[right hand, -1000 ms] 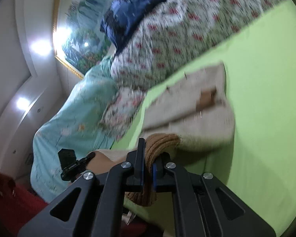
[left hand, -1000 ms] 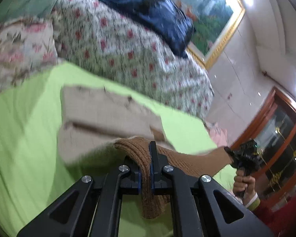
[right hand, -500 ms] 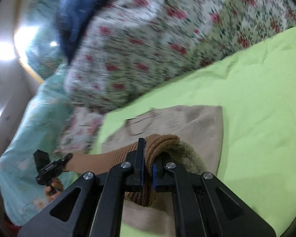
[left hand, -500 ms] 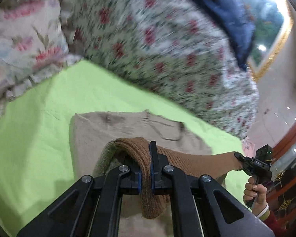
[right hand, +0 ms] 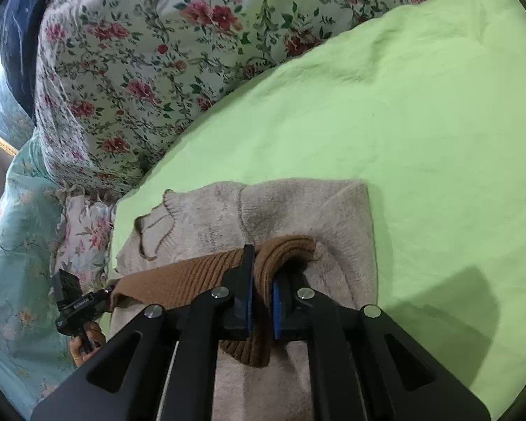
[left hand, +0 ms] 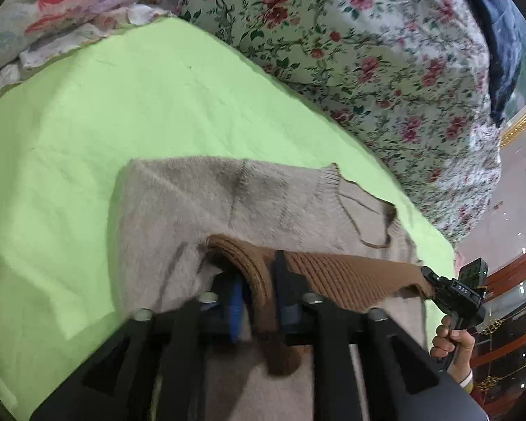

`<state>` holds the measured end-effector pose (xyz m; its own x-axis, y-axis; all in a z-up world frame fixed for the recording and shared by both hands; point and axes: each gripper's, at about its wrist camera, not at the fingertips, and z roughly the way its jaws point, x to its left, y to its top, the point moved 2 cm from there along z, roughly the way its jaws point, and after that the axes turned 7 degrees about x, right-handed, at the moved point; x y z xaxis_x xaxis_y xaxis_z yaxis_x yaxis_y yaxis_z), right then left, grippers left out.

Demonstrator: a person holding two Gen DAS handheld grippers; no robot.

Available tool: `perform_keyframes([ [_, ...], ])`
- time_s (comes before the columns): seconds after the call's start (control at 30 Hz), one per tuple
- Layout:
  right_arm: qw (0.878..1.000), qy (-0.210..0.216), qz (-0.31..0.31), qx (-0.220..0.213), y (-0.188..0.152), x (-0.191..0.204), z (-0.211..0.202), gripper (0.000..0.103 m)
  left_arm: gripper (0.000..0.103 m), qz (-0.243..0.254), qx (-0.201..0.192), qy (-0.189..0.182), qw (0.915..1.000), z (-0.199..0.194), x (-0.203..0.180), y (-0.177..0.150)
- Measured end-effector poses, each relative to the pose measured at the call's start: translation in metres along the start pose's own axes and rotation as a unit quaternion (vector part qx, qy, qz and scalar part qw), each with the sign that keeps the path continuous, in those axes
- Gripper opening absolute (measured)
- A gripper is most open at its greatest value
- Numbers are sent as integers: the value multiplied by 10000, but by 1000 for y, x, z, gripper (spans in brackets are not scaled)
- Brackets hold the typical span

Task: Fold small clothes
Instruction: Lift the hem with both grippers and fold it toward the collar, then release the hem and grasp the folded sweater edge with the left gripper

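The left gripper (left hand: 259, 291) and right gripper (right hand: 261, 294) are each pinching the brown hem (left hand: 336, 273) of a beige sweater (left hand: 193, 210) (neckline farthest) that is lying on the green sheet (left hand: 122, 105); beyond is lying a floral quilt (left hand: 368, 52).

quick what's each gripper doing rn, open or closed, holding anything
Left gripper: closed on the brown ribbed hem of the beige sweater.
Right gripper: closed on the same hem's other end.
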<state>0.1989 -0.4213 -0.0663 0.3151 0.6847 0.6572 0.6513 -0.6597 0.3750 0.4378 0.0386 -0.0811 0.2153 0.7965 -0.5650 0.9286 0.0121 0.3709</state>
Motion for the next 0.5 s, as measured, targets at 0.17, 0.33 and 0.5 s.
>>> perform_keyframes([
  [0.17,9946,-464,-346,-858,-28,21,-59,39,62,253,-259,-286,9989,-40,-34,-49],
  [0.33,9942,37,-1074,100,-81,63,-27,39,63,724,285,-444,9960,-8,-77,-96],
  [0.5,9899,-715,-1131,478,-85,53,3,39,51,643,237,67,9976,0,-54,-84],
])
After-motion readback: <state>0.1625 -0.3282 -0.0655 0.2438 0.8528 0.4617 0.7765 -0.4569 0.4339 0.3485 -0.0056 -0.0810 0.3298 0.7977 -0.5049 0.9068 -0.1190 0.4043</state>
